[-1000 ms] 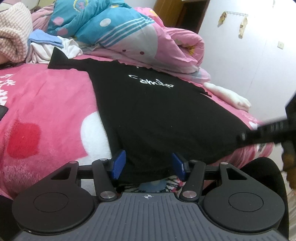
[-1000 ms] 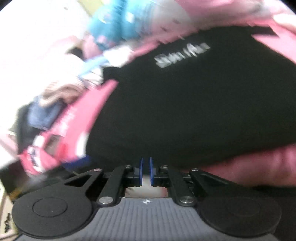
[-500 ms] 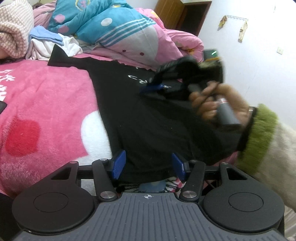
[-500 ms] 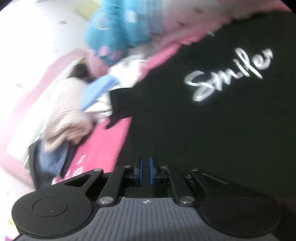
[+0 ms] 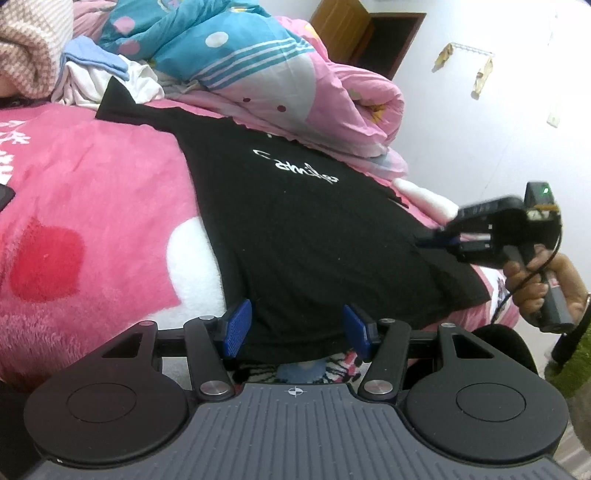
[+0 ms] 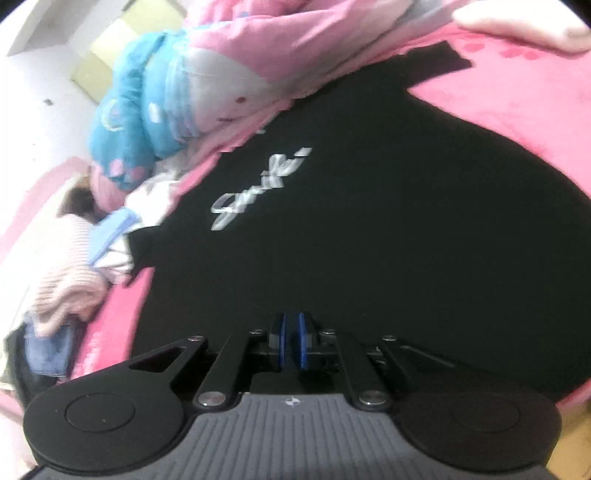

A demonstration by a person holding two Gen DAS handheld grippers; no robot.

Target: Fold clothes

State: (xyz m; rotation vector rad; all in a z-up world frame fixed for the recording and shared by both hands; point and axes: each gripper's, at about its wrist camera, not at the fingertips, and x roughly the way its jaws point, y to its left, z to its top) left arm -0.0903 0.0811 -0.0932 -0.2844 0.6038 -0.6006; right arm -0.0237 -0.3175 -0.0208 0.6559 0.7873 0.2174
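Note:
A black T-shirt (image 5: 314, 229) with white script print lies spread flat on a pink blanket (image 5: 92, 184). My left gripper (image 5: 295, 325) is open at the near hem, its blue pads (image 5: 238, 321) on either side of a stretch of that hem. My right gripper (image 5: 434, 242), held in a person's hand (image 5: 535, 284), has its tips at the shirt's right side edge. In the right wrist view the right gripper (image 6: 291, 332) is shut and hovers low over the shirt (image 6: 369, 240); no fabric shows between its pads.
A rolled pink and blue quilt (image 5: 258, 55) lies along the far side of the shirt. A pile of other clothes (image 5: 92, 74) sits at the far left. A white wall (image 5: 480, 129) and a brown door (image 5: 369, 33) stand beyond the bed.
The right gripper swung in over the shirt's print half a second ago, then pulled back to the shirt's right edge. The left gripper has stayed at the hem, open.

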